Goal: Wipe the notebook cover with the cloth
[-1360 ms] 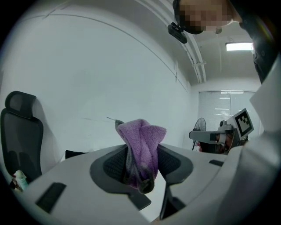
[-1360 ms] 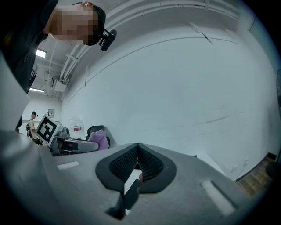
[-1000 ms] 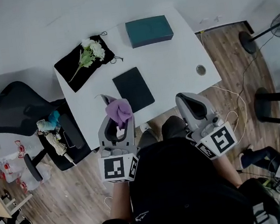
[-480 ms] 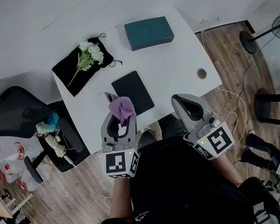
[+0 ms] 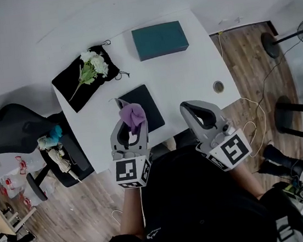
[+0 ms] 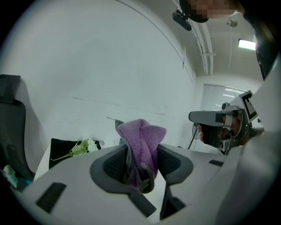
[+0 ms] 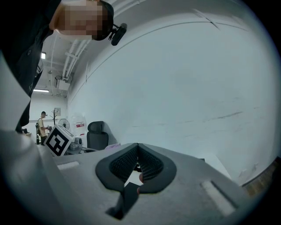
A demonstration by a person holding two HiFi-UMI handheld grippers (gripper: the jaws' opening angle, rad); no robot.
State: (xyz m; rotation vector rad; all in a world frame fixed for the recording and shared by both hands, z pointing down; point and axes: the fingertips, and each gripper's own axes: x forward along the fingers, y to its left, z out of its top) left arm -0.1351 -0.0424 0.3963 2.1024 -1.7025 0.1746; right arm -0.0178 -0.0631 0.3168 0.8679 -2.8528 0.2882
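Two claws, left claw (image 5: 130,114) clenched on purple cloth (image 5: 133,116) over black notebook (image 5: 149,102), right claw (image 5: 191,110) closed, empty

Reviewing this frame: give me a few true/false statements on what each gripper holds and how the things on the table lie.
1. The left gripper grips a purple cloth. True.
2. The right gripper is clamped on the notebook. False: its jaws are together on nothing.
3. The teal box rests on the notebook. False: it lies apart from it, farther back on the table.
4. White flowers lie on a black pouch. True.
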